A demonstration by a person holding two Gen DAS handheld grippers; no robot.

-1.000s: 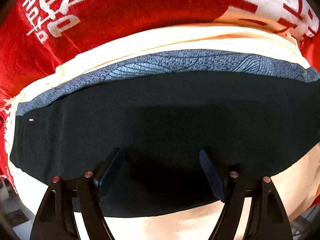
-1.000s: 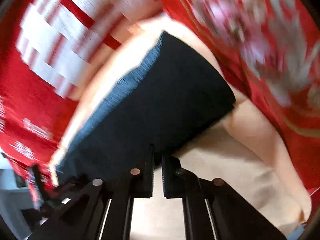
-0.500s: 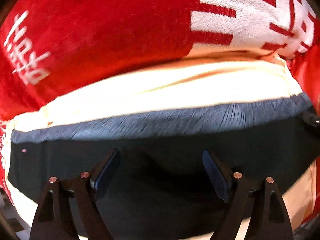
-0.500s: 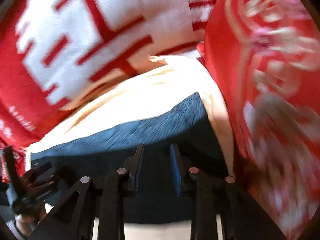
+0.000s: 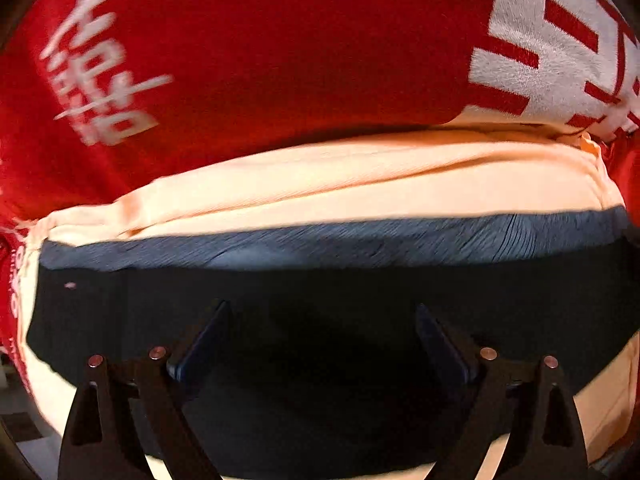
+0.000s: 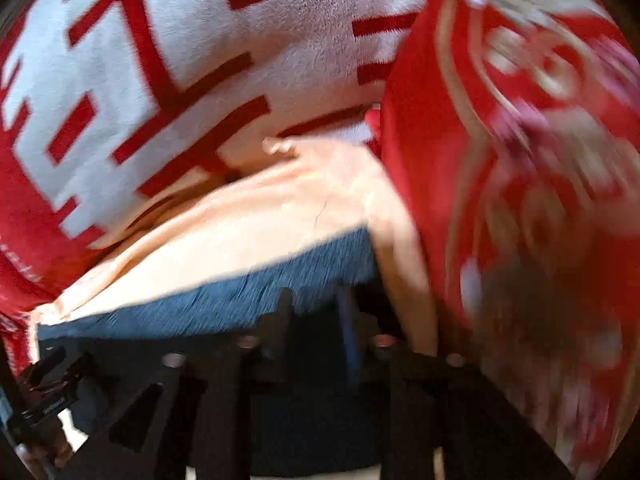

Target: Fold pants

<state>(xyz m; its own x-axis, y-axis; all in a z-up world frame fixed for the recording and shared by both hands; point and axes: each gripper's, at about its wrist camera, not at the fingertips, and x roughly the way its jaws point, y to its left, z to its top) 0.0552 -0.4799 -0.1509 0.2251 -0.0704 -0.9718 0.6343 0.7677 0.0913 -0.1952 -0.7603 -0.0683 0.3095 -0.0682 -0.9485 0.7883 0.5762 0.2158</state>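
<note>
Dark folded pants point(image 5: 520, 300) with a grey-blue waistband point(image 5: 320, 240) lie flat on a cream cloth point(image 5: 360, 184). My left gripper point(image 5: 320, 308) hovers over the middle of the pants, pointing down. Its jaws are wide and still opening, with nothing between them. In the blurred right wrist view, the right gripper point(image 6: 314, 296) is over the right end of the pants point(image 6: 120, 344), near the waistband point(image 6: 224, 300). Its jaws are opening with a narrow gap and grip no fabric. The left gripper's black body point(image 6: 44, 380) shows at the lower left of that view.
A red blanket with large white characters point(image 5: 280, 60) lies behind the cream cloth. A red patterned fabric point(image 6: 540, 160) rises close on the right of the right gripper. The cream cloth point(image 6: 240, 232) extends past the pants' far edge.
The right gripper swung from the pants' corner to over their right end, and its jaws parted from nearly shut. The left view shifted toward the red blanket, with its jaws a little wider.
</note>
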